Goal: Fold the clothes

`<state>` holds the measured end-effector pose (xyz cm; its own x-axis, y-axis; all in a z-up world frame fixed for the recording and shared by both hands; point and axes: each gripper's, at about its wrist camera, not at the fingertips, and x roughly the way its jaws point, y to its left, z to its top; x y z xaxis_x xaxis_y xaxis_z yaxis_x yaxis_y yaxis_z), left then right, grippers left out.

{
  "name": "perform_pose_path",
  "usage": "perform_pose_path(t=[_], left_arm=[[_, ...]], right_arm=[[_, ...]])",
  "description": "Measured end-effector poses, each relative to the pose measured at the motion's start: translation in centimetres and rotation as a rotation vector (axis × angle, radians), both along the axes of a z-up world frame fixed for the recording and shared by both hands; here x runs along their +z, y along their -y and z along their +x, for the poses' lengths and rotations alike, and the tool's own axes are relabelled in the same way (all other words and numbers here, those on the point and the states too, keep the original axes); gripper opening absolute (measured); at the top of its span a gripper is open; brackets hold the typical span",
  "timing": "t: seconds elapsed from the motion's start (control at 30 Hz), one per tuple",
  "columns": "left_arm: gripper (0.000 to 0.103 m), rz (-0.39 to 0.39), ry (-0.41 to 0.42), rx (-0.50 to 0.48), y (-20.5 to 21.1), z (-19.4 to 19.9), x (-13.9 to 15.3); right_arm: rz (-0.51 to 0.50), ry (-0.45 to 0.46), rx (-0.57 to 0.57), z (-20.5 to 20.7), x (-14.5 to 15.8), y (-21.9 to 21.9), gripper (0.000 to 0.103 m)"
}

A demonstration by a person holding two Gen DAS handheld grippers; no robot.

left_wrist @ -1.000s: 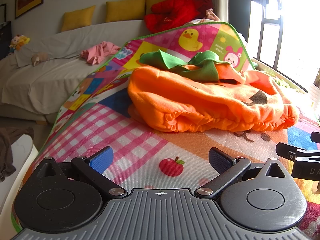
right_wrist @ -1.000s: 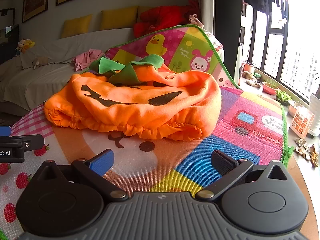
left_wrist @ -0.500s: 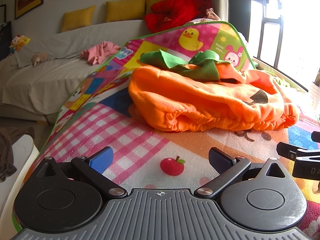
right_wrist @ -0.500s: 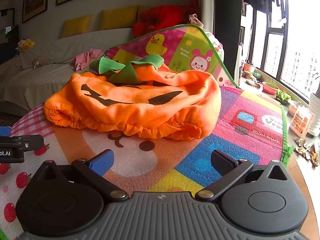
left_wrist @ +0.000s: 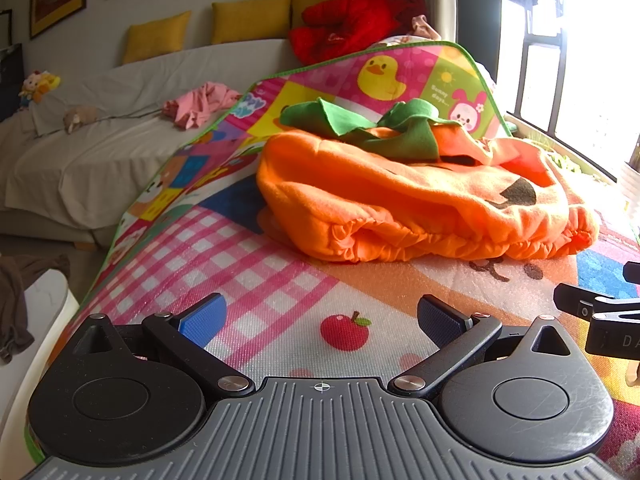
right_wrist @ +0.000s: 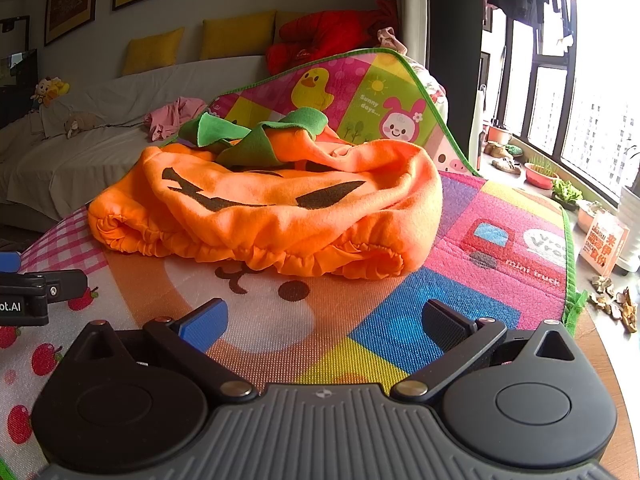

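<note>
Both hand-held grippers — left (left_wrist: pixel 320 316), right (right_wrist: pixel 324 320) — spread wide, short of the pumpkin costume (right_wrist: pixel 280 204).

low over mat (left_wrist: pixel 280 300), both facing costume (right_wrist: pixel 280 208)

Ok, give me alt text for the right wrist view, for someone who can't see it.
An orange pumpkin costume with a black jack-o'-lantern face and green leaf collar lies crumpled on a colourful cartoon play mat, ahead of the open, empty right gripper. The left gripper pokes in at the left edge; a sofa with yellow cushions stands behind.
</note>
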<state>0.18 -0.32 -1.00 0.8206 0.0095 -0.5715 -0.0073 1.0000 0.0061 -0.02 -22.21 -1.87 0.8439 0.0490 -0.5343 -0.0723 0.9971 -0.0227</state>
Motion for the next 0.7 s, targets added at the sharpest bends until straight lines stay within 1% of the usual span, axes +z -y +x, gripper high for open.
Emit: perform_pose_path(t=[0.7], left_arm=[[0.103,0.013,0.003,-0.002,-0.04,0.12,0.18]], right_arm=[[-0.001,0.000,0.002,0.09,0.06,-0.02,0.103]])
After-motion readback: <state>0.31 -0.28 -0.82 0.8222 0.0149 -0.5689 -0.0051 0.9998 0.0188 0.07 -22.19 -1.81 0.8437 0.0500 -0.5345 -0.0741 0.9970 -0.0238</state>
